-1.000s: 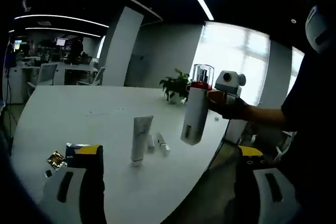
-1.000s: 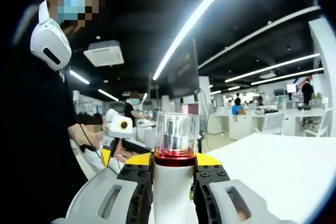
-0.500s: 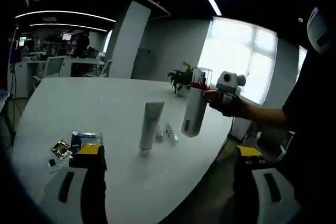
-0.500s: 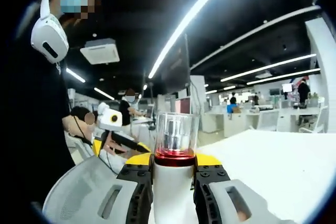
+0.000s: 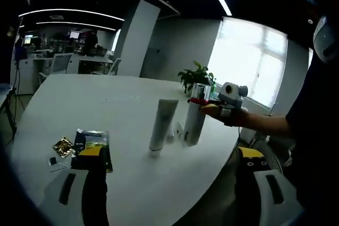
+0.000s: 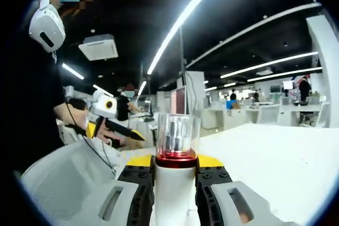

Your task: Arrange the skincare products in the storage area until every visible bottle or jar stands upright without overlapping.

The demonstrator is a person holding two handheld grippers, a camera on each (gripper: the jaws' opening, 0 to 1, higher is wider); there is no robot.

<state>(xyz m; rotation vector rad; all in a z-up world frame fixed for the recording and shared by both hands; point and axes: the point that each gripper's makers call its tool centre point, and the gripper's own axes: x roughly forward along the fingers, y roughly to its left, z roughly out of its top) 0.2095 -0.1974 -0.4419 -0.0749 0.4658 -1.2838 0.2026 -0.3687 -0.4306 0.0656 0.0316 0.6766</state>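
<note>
White office table (image 5: pixel 63 99) carries an upright tube (image 5: pixel 162 125); just right of it, the right gripper (image 6: pixel 175 183) clamps a tall pump bottle (image 6: pixel 174 183) below its clear cap. Rigid, smooth, probably top-heavy: grip mid-body. Left gripper (image 5: pixel 169 183) hangs spread, empty.

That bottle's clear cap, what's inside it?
Inside the clear cap sits a silvery pump head above a red collar. The white bottle is opaque, so its contents are hidden.
</note>
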